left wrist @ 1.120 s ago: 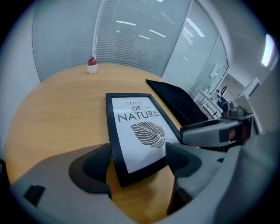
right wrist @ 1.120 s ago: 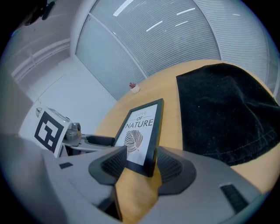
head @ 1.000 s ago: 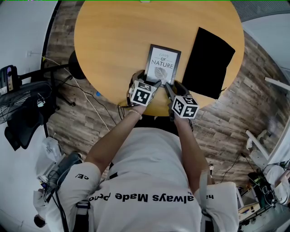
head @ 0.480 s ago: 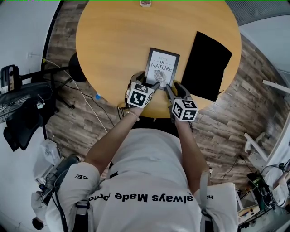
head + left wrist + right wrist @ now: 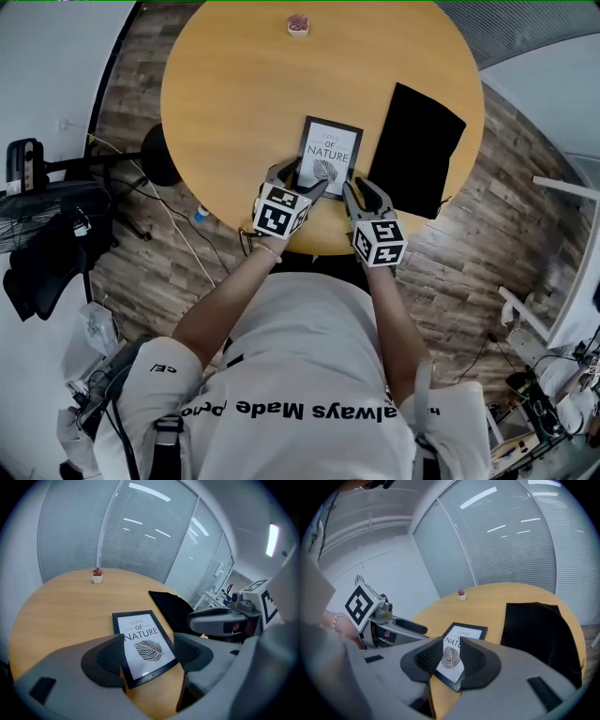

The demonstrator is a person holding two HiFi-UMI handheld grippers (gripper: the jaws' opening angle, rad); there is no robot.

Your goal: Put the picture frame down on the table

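Note:
The black picture frame (image 5: 328,155) with a leaf print lies flat on the round wooden table (image 5: 234,103), near its front edge. My left gripper (image 5: 302,183) hovers over the frame's near left corner, jaws open and empty; in the left gripper view the frame (image 5: 140,641) shows on the table beyond the gap between the jaws. My right gripper (image 5: 361,195) hangs above the near right corner. Its jaws have just been closing and stand partly apart with nothing between them; the frame (image 5: 466,633) shows past them.
A black cloth (image 5: 417,145) lies right of the frame, reaching the table's edge. A small potted plant (image 5: 298,24) stands at the far side. A fan and cables (image 5: 56,206) sit on the wood floor at the left.
Both grippers have lifted away from the frame's near edge. The right gripper's jaws have narrowed and its wrist has rolled. The frame stays flat on the table.

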